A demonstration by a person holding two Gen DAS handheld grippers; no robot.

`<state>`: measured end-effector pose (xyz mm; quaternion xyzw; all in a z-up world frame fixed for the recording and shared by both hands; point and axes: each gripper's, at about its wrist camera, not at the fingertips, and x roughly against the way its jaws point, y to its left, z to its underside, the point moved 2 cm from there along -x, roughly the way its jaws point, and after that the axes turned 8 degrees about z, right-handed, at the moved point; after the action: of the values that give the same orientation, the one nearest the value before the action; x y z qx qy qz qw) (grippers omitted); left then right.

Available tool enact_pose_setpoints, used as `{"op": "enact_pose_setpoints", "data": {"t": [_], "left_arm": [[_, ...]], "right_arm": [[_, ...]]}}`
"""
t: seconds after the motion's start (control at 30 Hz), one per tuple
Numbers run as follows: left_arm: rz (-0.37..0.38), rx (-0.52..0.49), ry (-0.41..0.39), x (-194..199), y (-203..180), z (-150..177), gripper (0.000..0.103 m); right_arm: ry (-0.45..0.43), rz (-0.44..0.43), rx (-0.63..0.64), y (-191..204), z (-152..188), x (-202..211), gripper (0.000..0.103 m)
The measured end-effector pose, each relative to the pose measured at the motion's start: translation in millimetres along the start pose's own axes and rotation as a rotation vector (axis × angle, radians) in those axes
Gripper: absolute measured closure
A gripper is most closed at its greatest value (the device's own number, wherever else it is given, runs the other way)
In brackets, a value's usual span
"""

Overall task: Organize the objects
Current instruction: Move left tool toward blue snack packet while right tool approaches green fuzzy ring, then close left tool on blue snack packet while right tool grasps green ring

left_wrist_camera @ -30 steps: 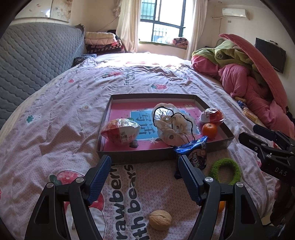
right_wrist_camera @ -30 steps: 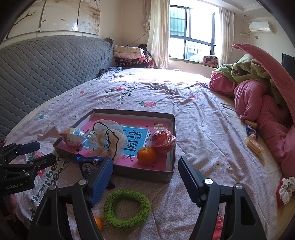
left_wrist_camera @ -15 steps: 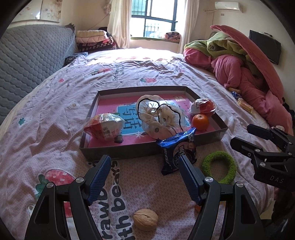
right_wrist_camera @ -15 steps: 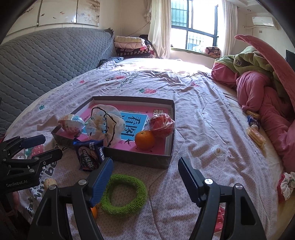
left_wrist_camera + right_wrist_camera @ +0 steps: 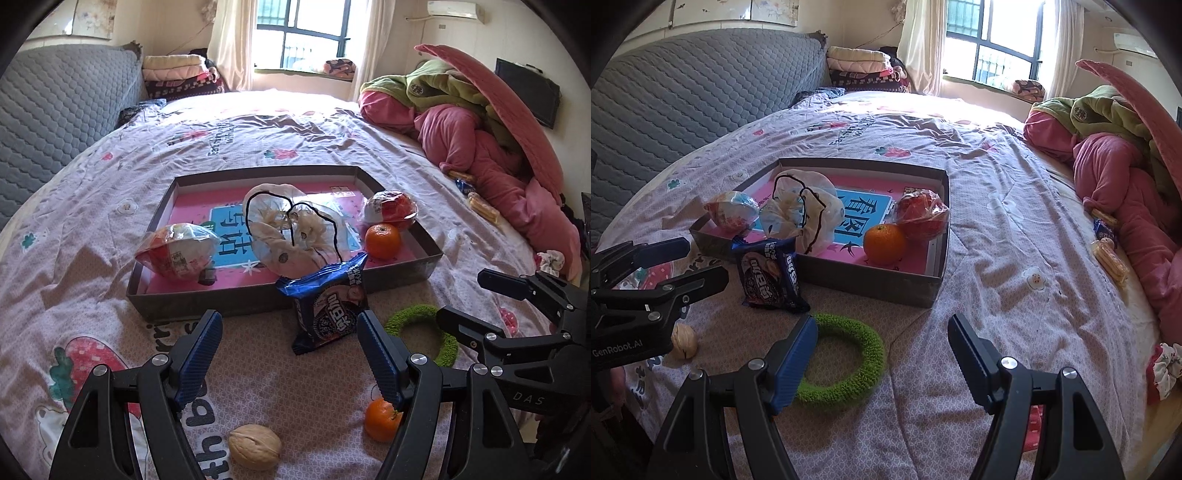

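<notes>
Only left view — loose orange (image 5: 382, 420)

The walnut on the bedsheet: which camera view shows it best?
The left wrist view: the walnut lies whole and unobstructed near the bottom edge. In the right wrist view the walnut is smaller and partly hidden behind the left gripper.

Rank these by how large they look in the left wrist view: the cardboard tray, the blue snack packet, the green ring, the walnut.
1. cardboard tray, by far the largest.
2. blue snack packet.
3. green ring, partly hidden by the right gripper, so second and third place are unsure.
4. walnut, smallest though nearest the camera.
</notes>
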<state>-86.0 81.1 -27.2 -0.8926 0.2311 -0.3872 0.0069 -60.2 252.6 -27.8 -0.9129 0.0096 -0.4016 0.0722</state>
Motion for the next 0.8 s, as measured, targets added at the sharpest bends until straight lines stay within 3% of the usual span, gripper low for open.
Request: {"op": "enact_pose_setpoints", "data": {"t": [0.8], "left_arm": [[0.013, 0.077, 0.020, -35, -22, -9, 0.027]], "right_arm": [[0.066, 0.006, 0.026, -6, 12, -13, 0.030]]}}
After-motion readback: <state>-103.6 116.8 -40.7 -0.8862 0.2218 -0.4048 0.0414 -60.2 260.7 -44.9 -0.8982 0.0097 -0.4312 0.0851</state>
